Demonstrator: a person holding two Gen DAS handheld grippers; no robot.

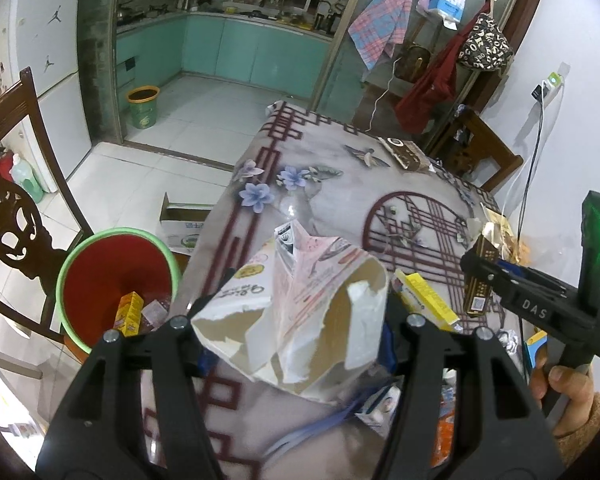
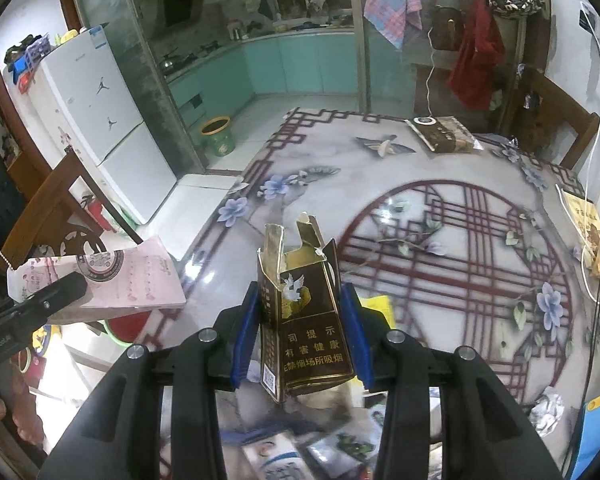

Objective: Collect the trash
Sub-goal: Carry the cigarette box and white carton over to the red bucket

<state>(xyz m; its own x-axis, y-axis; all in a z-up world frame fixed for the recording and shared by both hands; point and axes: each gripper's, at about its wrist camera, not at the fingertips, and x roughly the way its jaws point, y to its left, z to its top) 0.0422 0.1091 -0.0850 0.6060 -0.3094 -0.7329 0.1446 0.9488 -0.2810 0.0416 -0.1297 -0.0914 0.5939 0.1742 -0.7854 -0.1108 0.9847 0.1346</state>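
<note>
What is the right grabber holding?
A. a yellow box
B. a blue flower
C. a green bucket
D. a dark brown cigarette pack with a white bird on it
D. In the right wrist view the right gripper has its blue pads pressed on both sides of the torn-open dark brown cigarette pack, which shows a white bird on its front.

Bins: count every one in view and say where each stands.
2. The red bin with the green rim stands on the floor beside the table's left edge; the green bin with the yellow rim stands on the kitchen floor. Others may be hidden.
</note>
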